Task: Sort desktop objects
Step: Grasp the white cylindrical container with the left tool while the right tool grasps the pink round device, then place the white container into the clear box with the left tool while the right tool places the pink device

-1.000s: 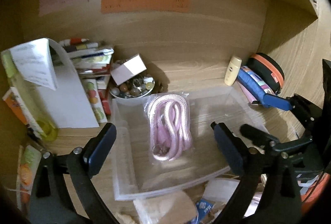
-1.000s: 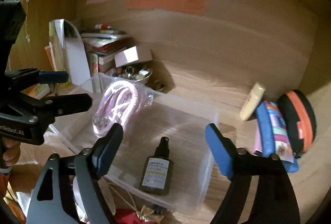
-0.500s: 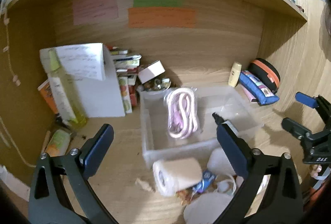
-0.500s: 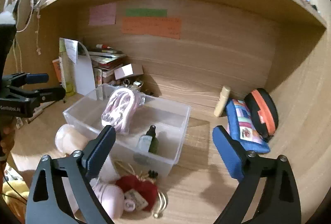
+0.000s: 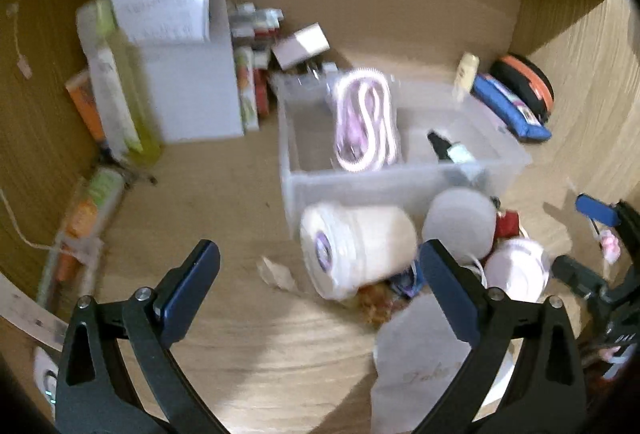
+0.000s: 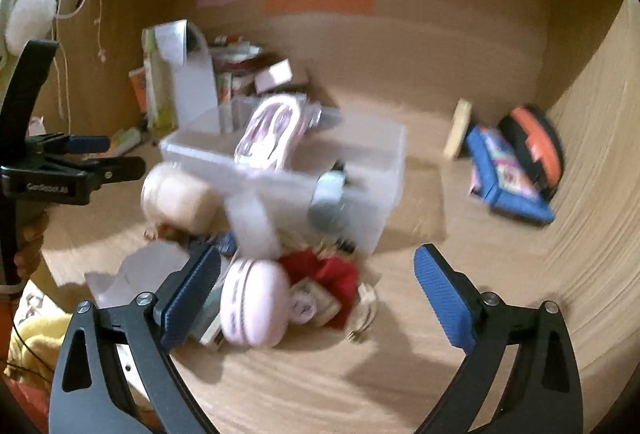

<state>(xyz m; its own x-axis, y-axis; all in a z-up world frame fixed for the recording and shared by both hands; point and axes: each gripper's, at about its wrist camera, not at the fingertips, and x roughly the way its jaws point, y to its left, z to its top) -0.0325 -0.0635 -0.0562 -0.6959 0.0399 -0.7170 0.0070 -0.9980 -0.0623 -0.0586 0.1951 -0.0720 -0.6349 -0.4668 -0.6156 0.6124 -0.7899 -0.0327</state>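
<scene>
Desktop clutter is lying in a heap on the wooden desk [image 5: 224, 193], just in front of a clear plastic bin [image 5: 400, 185]. Inside the bin, a bagged coil of pink rope [image 5: 366, 121] is leaning against the back wall, and a small dark spray bottle [image 5: 450, 149] is lying on the floor beside it. Touching the bin's front wall, a roll of tissue [image 5: 356, 246] is resting on its side, with a red pouch [image 6: 332, 274] and a pink round case [image 6: 254, 304] crowding close by; both views are blurred, so the smaller bits in the pile are hard to name.

Over on the far right side, a blue pencil case [image 6: 508, 177] and a black-and-orange zip case [image 6: 532, 149] are leaning together, well apart from the bin.

Both claws are gaping wide and gripping nothing. The left gripper [image 5: 318, 290] is hanging above the desk near the tissue roll, and the right gripper [image 6: 316, 298] is hovering over the pink case and the red pouch, touching neither.
</scene>
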